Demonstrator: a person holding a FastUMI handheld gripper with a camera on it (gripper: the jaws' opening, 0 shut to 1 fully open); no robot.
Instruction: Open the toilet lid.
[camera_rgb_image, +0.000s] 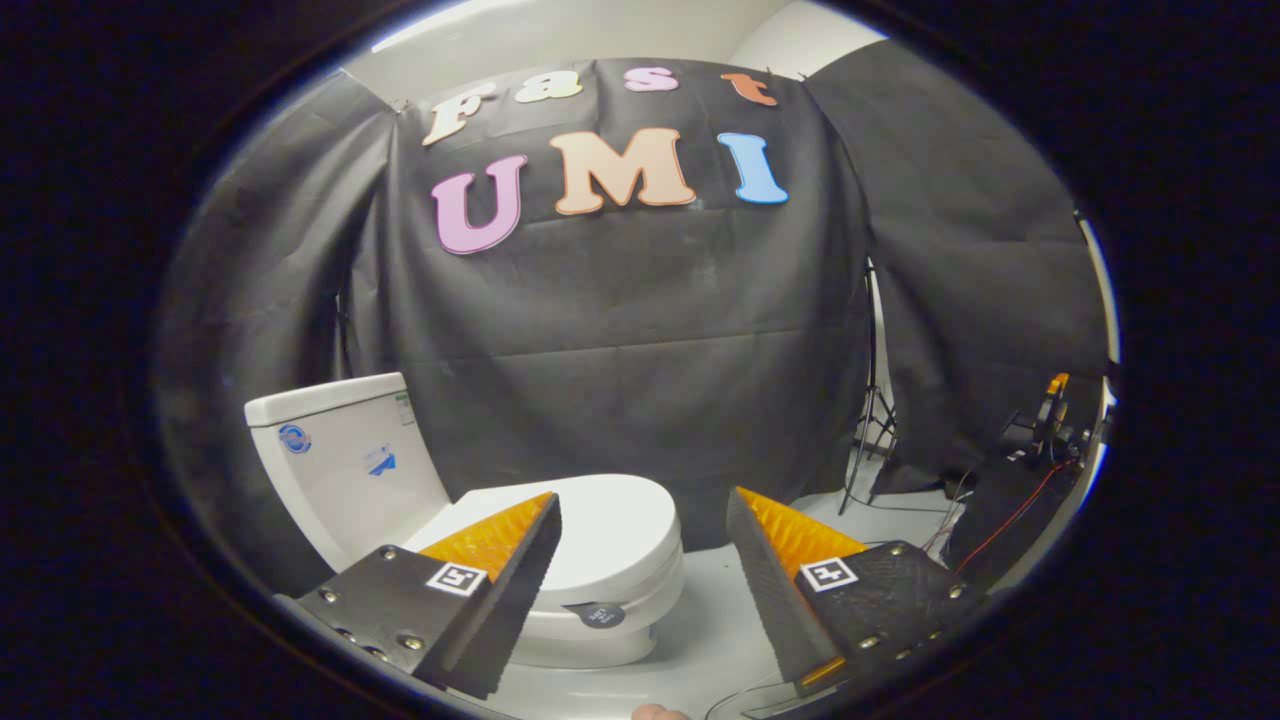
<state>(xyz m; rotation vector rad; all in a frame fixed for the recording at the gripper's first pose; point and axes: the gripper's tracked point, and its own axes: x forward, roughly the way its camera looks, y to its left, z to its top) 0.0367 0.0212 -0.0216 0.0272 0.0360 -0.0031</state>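
Presently the gripper (640, 560) holds its fingers spread wide, empty, short of the closed toilet lid (600, 530), likely readying to catch its front edge.

The white ceramic toilet (480, 520) stands on the pale floor (715, 630) ahead of the gripper (642, 520), toward its left finger. The smooth white oval lid (600, 530) lies flat and closed on the bowl, with the boxy white tank (340, 450) behind it, against the black cloth wall (620, 350). The gripper's fingers are spread wide apart, holding nothing; the left finger overlaps the lid's near side. Beyond the right finger, a thin black tripod stand (872, 420) rises from the floor beside the cloth, and loose red and black cables (985, 520) trail further right.
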